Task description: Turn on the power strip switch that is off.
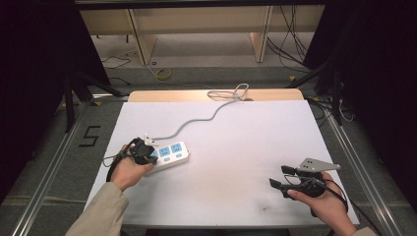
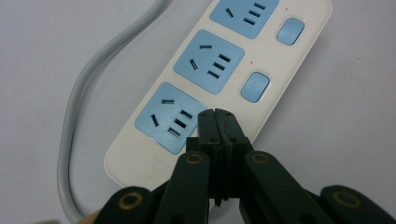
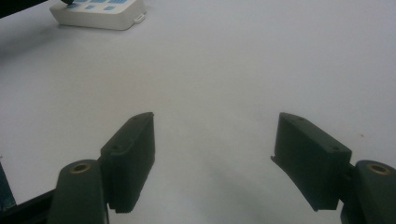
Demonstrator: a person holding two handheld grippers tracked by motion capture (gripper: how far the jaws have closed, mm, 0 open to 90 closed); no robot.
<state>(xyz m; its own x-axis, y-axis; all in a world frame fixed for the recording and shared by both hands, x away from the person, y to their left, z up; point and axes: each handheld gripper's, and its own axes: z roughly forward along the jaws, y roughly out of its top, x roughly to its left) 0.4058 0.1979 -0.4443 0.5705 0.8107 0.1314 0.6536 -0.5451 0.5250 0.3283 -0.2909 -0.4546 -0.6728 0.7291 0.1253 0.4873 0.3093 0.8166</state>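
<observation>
A white power strip (image 1: 171, 153) with three blue sockets lies on the left of the white table, and its grey cable (image 1: 196, 123) runs to the back edge. My left gripper (image 1: 149, 153) is over the strip's near left end. In the left gripper view the strip (image 2: 289, 70) shows two blue buttons (image 2: 255, 87), and my left gripper (image 2: 215, 117) is shut with nothing held, its tips beside the nearest socket (image 2: 170, 117). My right gripper (image 1: 277, 176) hovers open at the table's front right. In its own view it (image 3: 212, 135) stands wide open over bare table, the strip (image 3: 100, 13) far off.
The cable ends in a loose coil (image 1: 231, 93) at the wooden back edge (image 1: 162, 95) of the table. Metal rails (image 1: 44, 172) run along both sides on the floor. Black stand legs (image 1: 93, 81) and shelving (image 1: 196, 29) stand beyond the table.
</observation>
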